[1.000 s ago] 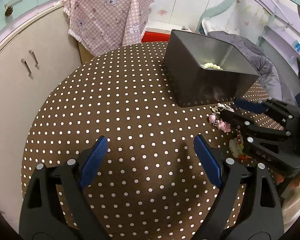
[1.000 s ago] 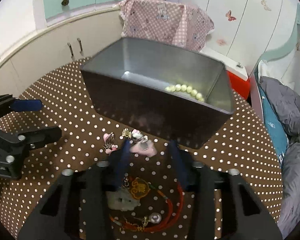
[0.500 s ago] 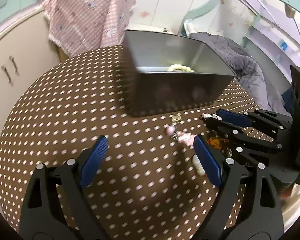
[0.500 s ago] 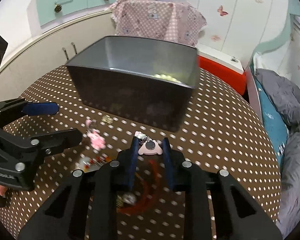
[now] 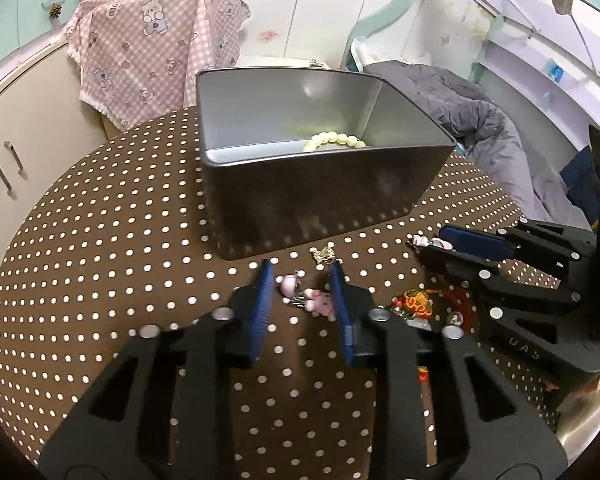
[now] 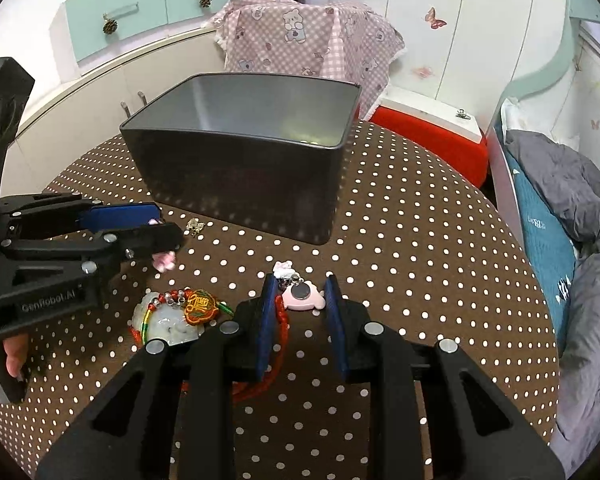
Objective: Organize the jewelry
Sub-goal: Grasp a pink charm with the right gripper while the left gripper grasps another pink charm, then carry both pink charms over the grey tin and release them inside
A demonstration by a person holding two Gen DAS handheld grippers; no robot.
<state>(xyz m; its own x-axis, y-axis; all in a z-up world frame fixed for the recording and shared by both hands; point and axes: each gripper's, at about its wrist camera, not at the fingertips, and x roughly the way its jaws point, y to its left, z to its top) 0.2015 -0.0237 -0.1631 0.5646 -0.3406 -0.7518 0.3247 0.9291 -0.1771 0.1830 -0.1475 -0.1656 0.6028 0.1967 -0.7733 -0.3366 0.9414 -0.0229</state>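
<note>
On the dotted table, before the grey metal box (image 5: 320, 200) (image 6: 240, 184), lies loose jewelry. My left gripper (image 5: 302, 296) (image 6: 168, 224) is closing; its blue pads are against a pink bead-and-bear charm (image 5: 306, 294) between them. My right gripper (image 6: 300, 300) (image 5: 426, 240) is shut on a pink charm with a metal disc (image 6: 302, 296). A red cord runs under its left finger. A jade pendant with an orange knot (image 6: 172, 322) (image 5: 418, 304) lies between the grippers. A small gold piece (image 5: 323, 254) (image 6: 195, 226) sits near the box. A pale green bead bracelet (image 5: 334, 140) rests inside.
The brown polka-dot tablecloth (image 5: 120, 240) covers a round table. Behind it hangs a pink checked cloth (image 5: 152, 52), with cabinets at the left. A red stool (image 6: 428, 136) and grey bedding (image 6: 560, 184) stand to the right. A hand (image 6: 14, 354) holds the left gripper.
The left gripper swung right to the jewelry and its jaws went from wide apart to narrow around the pink charm. The right gripper shifted right with its disc charm.
</note>
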